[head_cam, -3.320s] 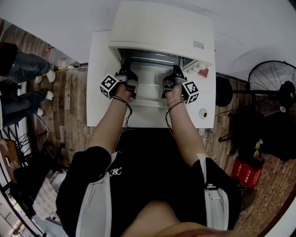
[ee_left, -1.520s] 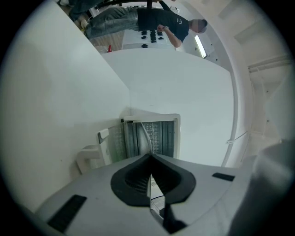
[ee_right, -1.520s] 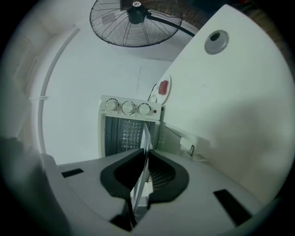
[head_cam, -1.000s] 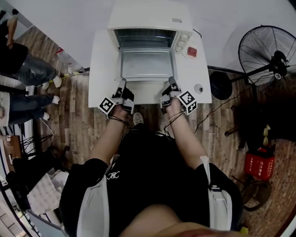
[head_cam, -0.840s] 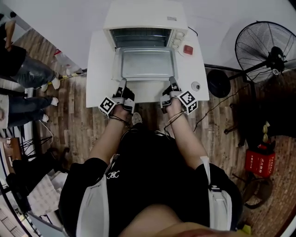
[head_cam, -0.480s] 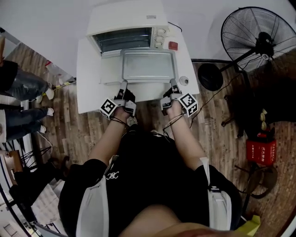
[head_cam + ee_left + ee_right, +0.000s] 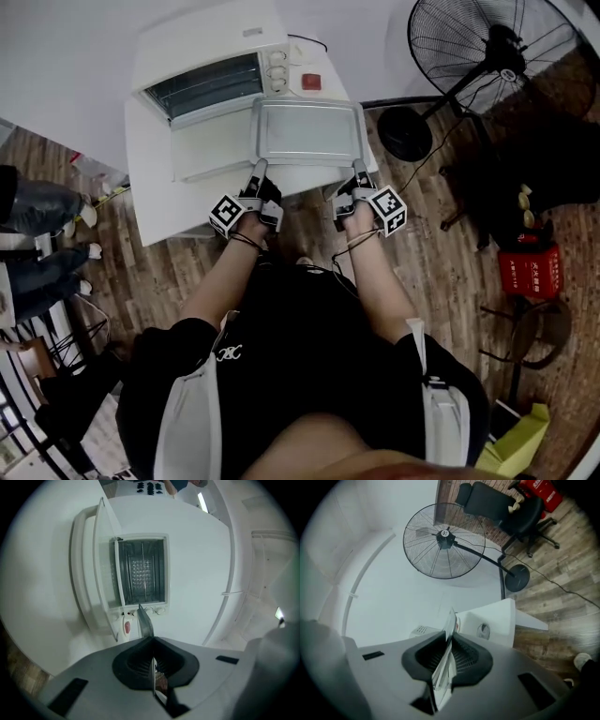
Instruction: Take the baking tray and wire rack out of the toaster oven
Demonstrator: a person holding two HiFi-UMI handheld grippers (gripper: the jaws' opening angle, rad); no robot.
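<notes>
- Change: the tray [image 7: 307, 131] sits inside the oven [image 7: 202, 52] a few seconds back, with both grippers at the mouth. A second back it is half drawn out over the dropped door [image 7: 214, 148]. Now it is wholly out and has been carried toward the right of the head view, beside the door rather than over it.
- Meaning, as judged: the tray's removal is all but done. It still needs setting down, and the rack is yet to come.
- Tray, place: upper centre of the head view, held flat over the right part of the white table [image 7: 150, 202], near edge toward the person. Whether it touches the table cannot be told. A fan [image 7: 487, 47] stands well apart at upper right.
- Left gripper [image 7: 258, 171]: at the tray's near left corner. Its jaws are pressed together on the rim, which shows in the left gripper view as a thin blade running up from between the pads.
- Right gripper [image 7: 360, 172]: at the near right corner. Its jaws pinch the rim, a slightly thicker fold of metal that keeps them a little apart.
- Tray relative to jaws: only the rim lies between each pair; the pan extends away from both grippers and spans the gap between them.
- Rack: in neither grip. Thin rods in the oven cavity, seen in the left gripper view, are probably the rack still in place; this is not certain.
</notes>
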